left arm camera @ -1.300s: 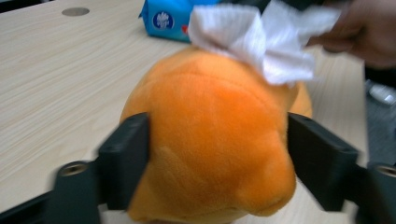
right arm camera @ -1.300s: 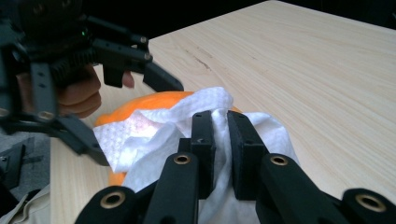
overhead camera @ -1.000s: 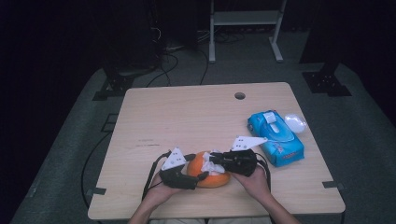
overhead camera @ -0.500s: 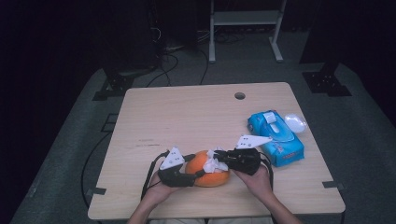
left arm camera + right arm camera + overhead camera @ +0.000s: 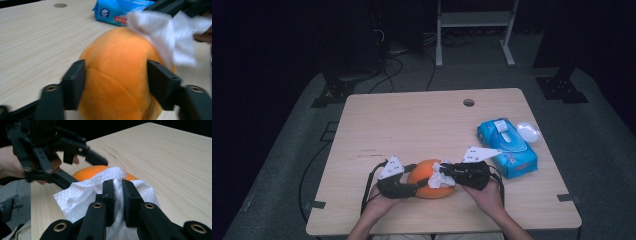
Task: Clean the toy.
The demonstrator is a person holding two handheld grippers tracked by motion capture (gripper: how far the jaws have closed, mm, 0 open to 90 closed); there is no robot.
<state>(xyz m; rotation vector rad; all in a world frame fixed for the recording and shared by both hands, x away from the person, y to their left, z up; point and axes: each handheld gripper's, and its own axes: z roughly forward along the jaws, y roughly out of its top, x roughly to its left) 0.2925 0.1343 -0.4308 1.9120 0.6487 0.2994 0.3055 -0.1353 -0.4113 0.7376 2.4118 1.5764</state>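
Item: orange plush ball [image 5: 428, 178], soft and seamed, lying on the table [image 5: 422, 125] in the lower middle of the high view, near the front edge.

Holding: left tongs [image 5: 411, 186] clamped on the ball's sides; in the left gripper view the two jaws press into the plush at lower left and lower right of the frame.

Wiping: right tongs [image 5: 447, 172] pressed together on a white wipe [image 5: 442, 179], which lies on the ball's upper right side.

Step in hand, as judged: wiping the ball. To do it well, keep the left grip firm, so the soft ball does not roll, and draw the wipe across the crown with light pressure, keeping the pinch tight, so the tissue does not slip free.

Surroundings: blue wipe pack [image 5: 507, 146] at right of the high view, well apart from the ball; a small white lid or cap [image 5: 528, 132] just beyond it; a round hole [image 5: 468, 102] near the table's far edge.

View notes: the right gripper view shows the wipe bunched between the jaws; the left gripper view shows the plush seam and jaw contact; the high view gives the overall layout.
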